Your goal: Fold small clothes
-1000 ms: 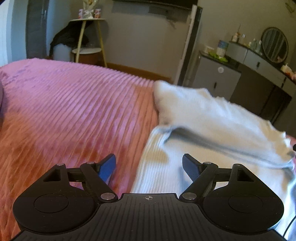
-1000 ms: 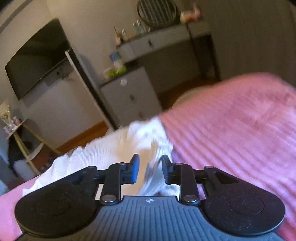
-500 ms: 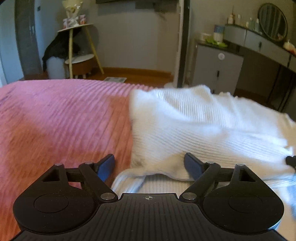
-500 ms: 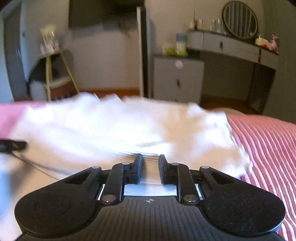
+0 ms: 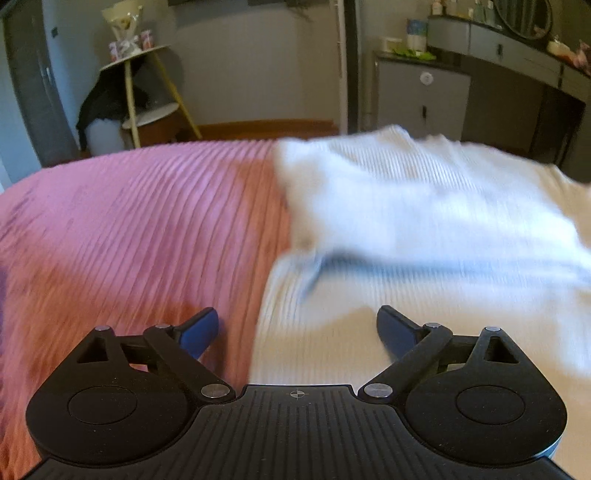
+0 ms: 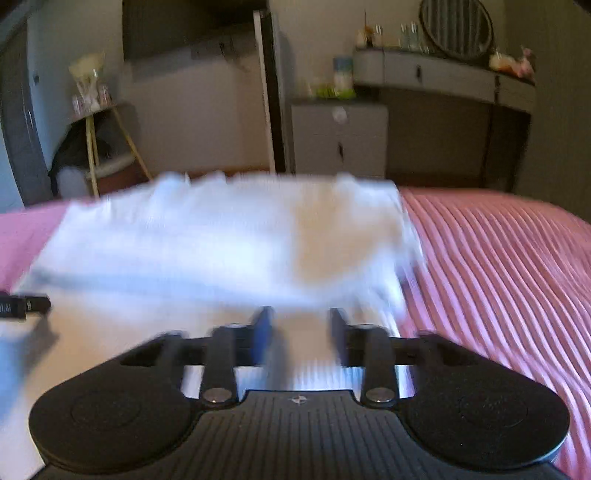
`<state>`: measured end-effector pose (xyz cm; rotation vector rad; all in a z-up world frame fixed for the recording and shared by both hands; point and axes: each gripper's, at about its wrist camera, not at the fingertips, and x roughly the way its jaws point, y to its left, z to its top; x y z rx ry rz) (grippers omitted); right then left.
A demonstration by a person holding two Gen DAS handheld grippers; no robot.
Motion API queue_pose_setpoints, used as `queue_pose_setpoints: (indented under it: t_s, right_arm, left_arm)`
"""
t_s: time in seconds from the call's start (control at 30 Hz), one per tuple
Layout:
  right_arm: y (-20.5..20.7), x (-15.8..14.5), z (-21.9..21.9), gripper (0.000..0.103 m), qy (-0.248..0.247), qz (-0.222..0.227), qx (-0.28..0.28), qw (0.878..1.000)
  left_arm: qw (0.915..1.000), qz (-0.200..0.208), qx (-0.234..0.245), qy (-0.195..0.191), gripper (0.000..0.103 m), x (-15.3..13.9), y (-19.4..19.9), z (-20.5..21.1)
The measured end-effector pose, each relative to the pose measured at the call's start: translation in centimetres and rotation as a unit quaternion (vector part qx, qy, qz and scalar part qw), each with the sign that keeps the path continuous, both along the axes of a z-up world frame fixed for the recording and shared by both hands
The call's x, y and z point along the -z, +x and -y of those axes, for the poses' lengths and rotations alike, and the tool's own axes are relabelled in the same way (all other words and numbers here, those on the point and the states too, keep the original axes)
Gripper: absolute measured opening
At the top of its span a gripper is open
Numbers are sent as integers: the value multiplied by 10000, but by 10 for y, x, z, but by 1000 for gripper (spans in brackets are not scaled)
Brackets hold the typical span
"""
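A white ribbed garment [image 5: 424, 221] lies on the pink ribbed bedspread [image 5: 129, 229], its far half folded over the near half. My left gripper [image 5: 297, 328] hovers over the garment's left edge, jaws wide and still opening, nothing between the blue pads. In the right wrist view the same garment [image 6: 221, 240] spreads ahead, blurred by motion. My right gripper [image 6: 299, 332] is above its near layer, jaws opening, with a gap between the pads and no cloth pinched. The dark tip of the left gripper [image 6: 22, 306] shows at that view's left edge.
The bedspread [image 6: 498, 277] extends to the right of the garment. Beyond the bed stand a grey cabinet [image 5: 421, 96], a dressing table with a round mirror [image 6: 458, 26], a small side table [image 5: 140, 85] and a wall television [image 6: 192, 26].
The right gripper, nearly shut on the cloth half a second ago, has spread its jaws and let the fold go. The folded top layer now lies flat. Both grippers rolled level and drew back slightly.
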<state>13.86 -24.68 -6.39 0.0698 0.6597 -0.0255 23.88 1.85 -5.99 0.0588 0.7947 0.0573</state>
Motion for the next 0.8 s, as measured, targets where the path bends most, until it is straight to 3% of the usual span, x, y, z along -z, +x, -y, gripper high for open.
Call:
queue_pose_setpoints:
  t_s: [0.13, 0.27, 0.4, 0.5, 0.67, 0.8]
  right_arm:
    - [-64, -3, -2, 46, -194, -156, -97, 9996]
    - [-119, -9, 14, 49, 90, -409, 214, 9989]
    - [-158, -17, 27, 49, 362, -508, 353, 9974]
    - [-174, -18, 32, 49, 573, -682, 325, 9955]
    - [-186, -13, 41, 49, 1094, -1150, 360, 9867]
    - [-196, -15, 45, 49, 1160, -1333, 264, 9839]
  left_arm:
    - [9999, 34, 106, 23, 96, 0, -42, -7]
    - [9998, -40, 204, -70, 96, -7, -76, -20]
    - [9994, -172, 274, 112, 96, -9, -108, -34]
    - [9988, -286, 393, 37, 96, -9, -129, -45]
    - [9941, -755, 551, -545, 88, -6, -151, -66]
    - [9911, -928, 647, -698, 84, -1, -165, -78]
